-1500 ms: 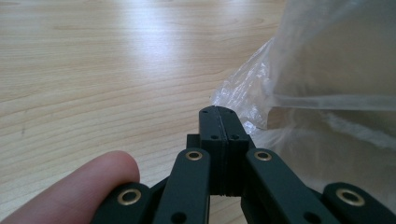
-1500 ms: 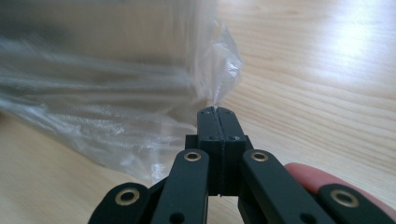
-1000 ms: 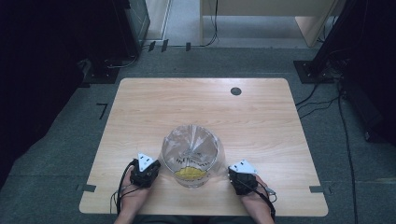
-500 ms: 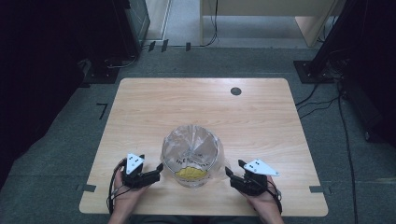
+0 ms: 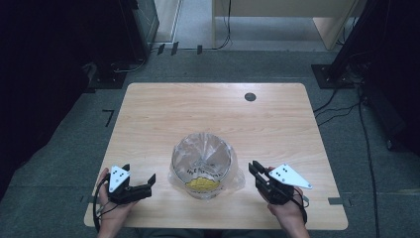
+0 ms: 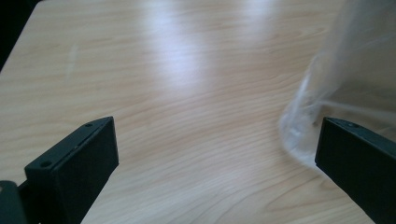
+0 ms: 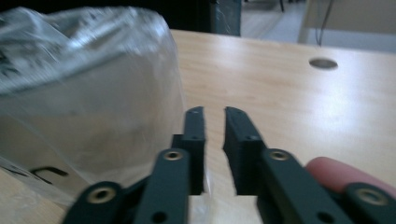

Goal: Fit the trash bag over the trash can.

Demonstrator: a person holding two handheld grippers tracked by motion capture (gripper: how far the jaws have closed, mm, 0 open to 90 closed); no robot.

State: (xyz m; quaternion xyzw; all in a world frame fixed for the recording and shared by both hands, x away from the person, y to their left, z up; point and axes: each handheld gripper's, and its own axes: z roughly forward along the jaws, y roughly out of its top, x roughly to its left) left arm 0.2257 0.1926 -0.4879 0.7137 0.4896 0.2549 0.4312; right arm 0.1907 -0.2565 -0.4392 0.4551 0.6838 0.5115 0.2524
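Note:
A clear plastic bag (image 5: pixel 203 161) stands open-topped on the wooden table (image 5: pixel 198 114), with something yellow (image 5: pixel 202 184) at its bottom. My left gripper (image 5: pixel 138 173) is left of the bag, pointing toward it. Its jaws have just been opening and stand wide, nothing pressed between them (image 6: pixel 215 126). The bag's blurred edge (image 6: pixel 327 79) lies just beside one jaw. My right gripper (image 5: pixel 254 167) is right of the bag, a little apart from it. Its jaws have just been closing and stand almost together (image 7: pixel 214 112), with nothing visibly between the tips. The bag (image 7: pixel 84 88) bulges close beside them.
A round cable hole (image 5: pixel 250 96) sits in the far right part of the table, also visible as the hole (image 7: pixel 323 63) ahead of the right gripper. Bare wood stretches behind the bag. Dark floor, cables and stand bases surround the table.
Both grippers have drawn away from the bag's sides. The left one moved left and opened wide. The right one lifted, moved slightly right, opened and closed again.

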